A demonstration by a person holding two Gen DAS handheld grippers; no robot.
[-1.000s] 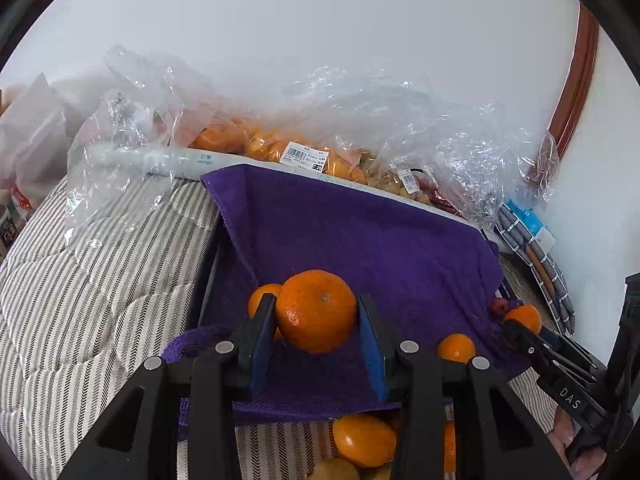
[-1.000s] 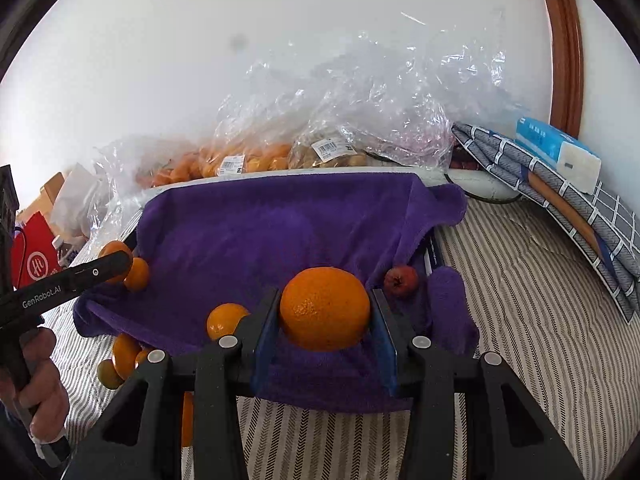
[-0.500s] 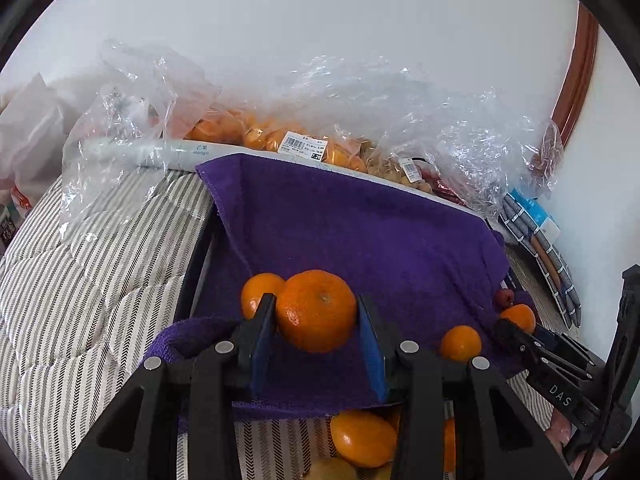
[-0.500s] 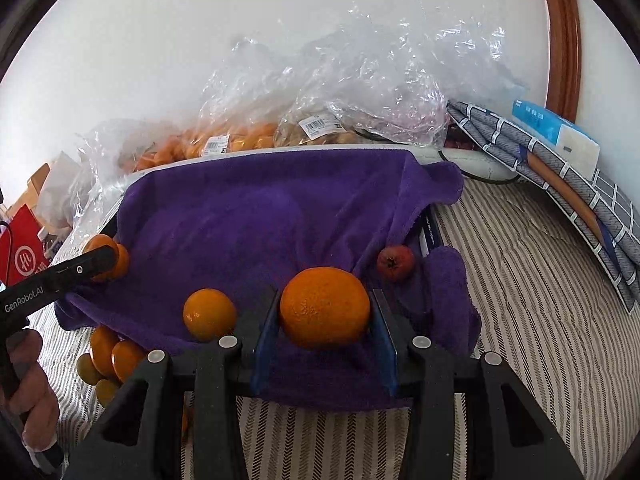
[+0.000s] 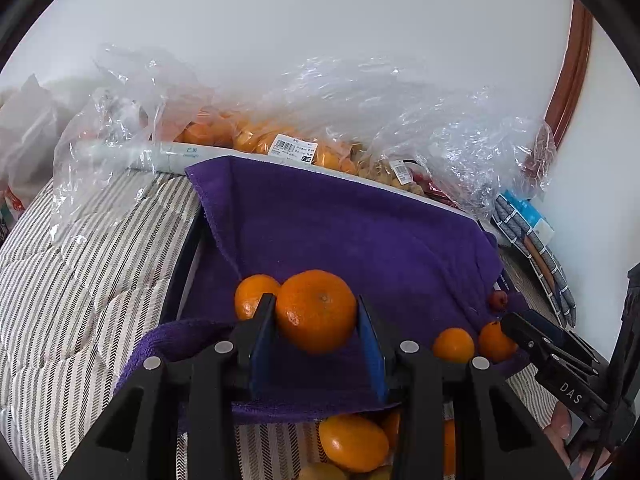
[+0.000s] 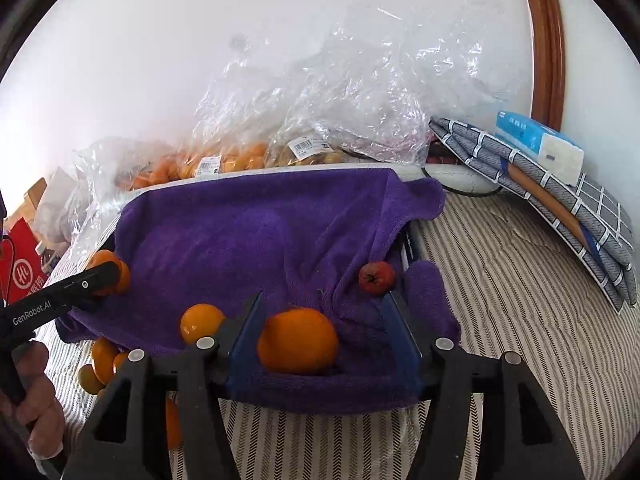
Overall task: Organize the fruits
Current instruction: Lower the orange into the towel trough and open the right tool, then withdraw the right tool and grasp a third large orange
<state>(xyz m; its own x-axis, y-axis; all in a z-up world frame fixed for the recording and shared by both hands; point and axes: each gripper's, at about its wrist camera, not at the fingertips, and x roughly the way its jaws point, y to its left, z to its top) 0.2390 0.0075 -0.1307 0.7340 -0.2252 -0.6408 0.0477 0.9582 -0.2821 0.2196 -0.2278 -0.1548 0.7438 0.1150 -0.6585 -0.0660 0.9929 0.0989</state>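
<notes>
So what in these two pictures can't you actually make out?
- Left wrist view: the loose fruit at the bottom is partly hidden by the left gripper and cut off by the edge.
- Both views: the fruit inside the plastic bags is blurred by crinkled film; the price labels are too small to read.
- Right wrist view: whatever lies under the purple towel is covered.

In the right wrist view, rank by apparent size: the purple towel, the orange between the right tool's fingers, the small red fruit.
1. purple towel
2. orange, though its nearness to the camera enlarges it
3. small red fruit
</notes>
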